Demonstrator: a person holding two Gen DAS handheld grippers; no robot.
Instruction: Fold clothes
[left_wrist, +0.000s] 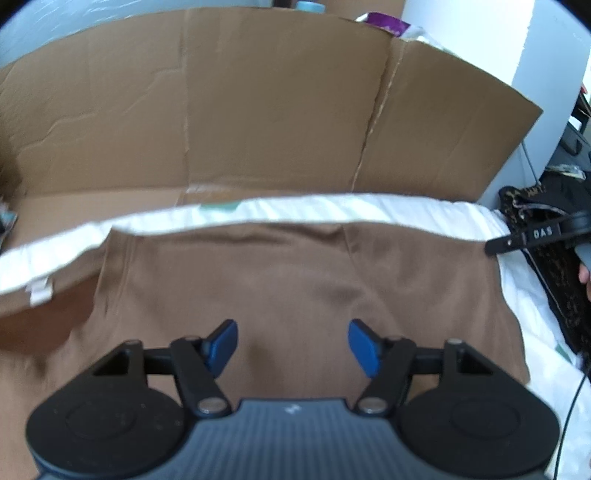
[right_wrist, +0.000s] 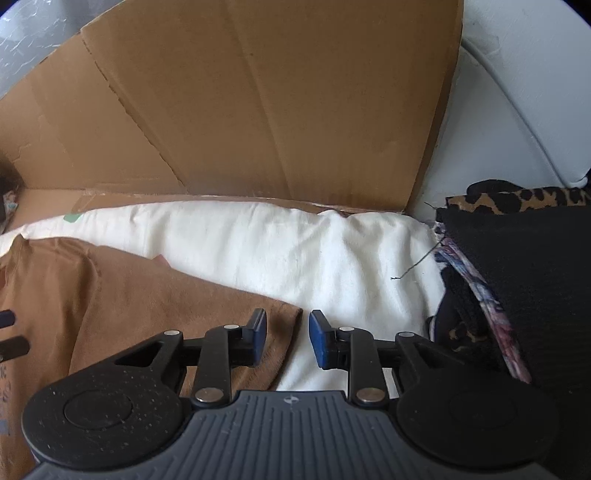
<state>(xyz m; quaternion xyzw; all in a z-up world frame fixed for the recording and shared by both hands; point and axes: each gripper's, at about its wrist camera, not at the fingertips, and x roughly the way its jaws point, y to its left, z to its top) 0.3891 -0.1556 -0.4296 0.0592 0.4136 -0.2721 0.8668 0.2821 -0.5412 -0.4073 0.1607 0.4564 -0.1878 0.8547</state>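
My left gripper hangs over the brown garment, jaws parted and gripping nothing. The garment lies flat on the white bedding, its long axis running side to side in my left view, its far edge parallel to the cardboard sheet behind. My right gripper is released too, jaws straddling the garment's right corner without pinching it. Dark folded clothes sit just to the right.
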